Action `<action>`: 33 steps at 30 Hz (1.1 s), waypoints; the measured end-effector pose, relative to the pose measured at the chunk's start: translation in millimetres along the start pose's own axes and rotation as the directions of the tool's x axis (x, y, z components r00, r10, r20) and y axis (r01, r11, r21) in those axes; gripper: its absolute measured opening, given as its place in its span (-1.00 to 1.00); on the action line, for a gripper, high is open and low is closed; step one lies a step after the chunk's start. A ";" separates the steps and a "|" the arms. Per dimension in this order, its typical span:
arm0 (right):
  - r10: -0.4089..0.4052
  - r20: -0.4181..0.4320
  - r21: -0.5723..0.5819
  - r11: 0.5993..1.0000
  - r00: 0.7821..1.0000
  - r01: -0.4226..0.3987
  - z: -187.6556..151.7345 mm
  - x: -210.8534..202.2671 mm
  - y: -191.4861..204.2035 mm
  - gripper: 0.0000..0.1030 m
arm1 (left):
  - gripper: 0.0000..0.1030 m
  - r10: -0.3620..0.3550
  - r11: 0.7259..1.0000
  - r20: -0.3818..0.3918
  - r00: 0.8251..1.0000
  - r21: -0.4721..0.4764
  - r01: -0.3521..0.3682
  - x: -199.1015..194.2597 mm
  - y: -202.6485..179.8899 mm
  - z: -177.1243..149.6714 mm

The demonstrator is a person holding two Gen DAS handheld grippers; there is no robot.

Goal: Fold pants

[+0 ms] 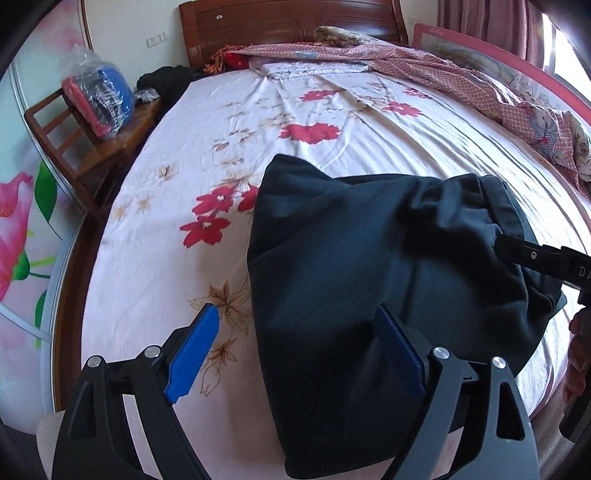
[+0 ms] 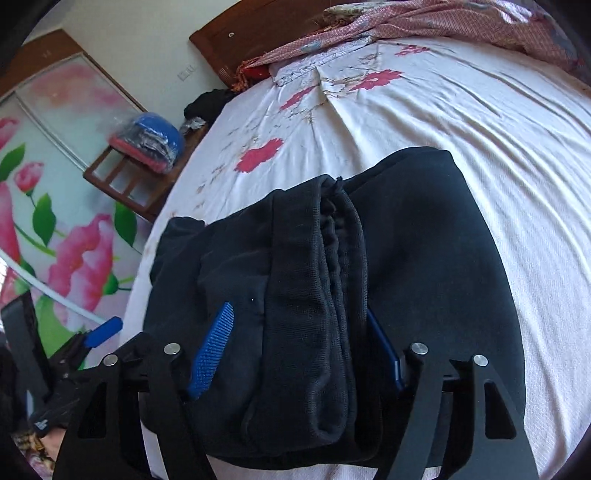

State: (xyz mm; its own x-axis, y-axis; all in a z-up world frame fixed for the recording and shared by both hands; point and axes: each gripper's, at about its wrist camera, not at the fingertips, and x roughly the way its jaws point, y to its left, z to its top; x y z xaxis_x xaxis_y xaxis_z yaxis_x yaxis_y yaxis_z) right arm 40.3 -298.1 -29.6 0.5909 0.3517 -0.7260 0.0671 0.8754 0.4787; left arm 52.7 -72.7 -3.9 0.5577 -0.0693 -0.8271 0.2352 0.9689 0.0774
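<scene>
Dark pants lying folded into a compact bundle on the bed, over a white sheet printed with red flowers. Ribbed waistband layers stacked on top of the bundle, running toward the headboard in the right wrist view.

Left tool spread wide, released, gripping nothing: one blue finger over bare sheet just left of the pants, the other finger against the dark cloth at the bundle's near left edge.

Right tool parted around the waistband fold, blue ribbed finger on one side and the second finger on the other; cloth between them, touching at least the right one, yet no way to tell whether actually pinched or merely straddled. In the left wrist view, right tool's black tip meeting the bundle's right edge.

Beside the bed, a wooden chair bearing a plastic-wrapped stack of red and blue fabric. Patterned pink quilt heaped along the far side of the bed. Flowered wardrobe door at left.
</scene>
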 end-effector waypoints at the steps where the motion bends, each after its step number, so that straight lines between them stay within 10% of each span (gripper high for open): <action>1: -0.006 -0.002 0.006 1.000 1.000 0.006 -2.1 0.0 -0.5 0.13 | 0.68 0.004 1.000 -0.007 1.000 -0.002 -0.004 2.8 0.5 -1.3; 3: 0.003 -0.008 0.024 1.000 1.000 -0.003 -4.6 1.7 -2.6 -0.24 | 0.73 0.001 1.000 -0.014 1.000 -0.011 -0.002 6.4 2.9 -3.4; 12: 0.005 0.055 -0.068 0.998 0.998 -0.001 6.0 -29.7 21.7 -0.58 | 0.83 0.025 0.998 0.020 0.999 -0.056 -0.024 6.9 19.2 -13.3; 28: -0.057 0.099 0.024 0.998 0.993 0.055 17.0 -60.8 -44.6 -0.55 | 0.83 0.010 0.996 0.023 1.000 0.085 -0.012 13.7 -45.1 -11.5; 33: -0.105 0.130 0.108 0.990 0.986 0.092 3.1 -61.2 -70.8 0.09 | 0.83 -0.026 0.997 -0.006 1.000 0.068 0.026 6.0 -35.6 -6.1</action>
State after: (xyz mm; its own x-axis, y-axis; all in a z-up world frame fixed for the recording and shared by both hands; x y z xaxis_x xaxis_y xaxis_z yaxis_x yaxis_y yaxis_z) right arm 1.9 -382.6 -17.6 0.6798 0.2116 -0.7022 0.2074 0.8630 0.4607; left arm 42.8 -106.1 -15.0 0.5468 -0.0929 -0.8321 0.3030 0.9484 0.0932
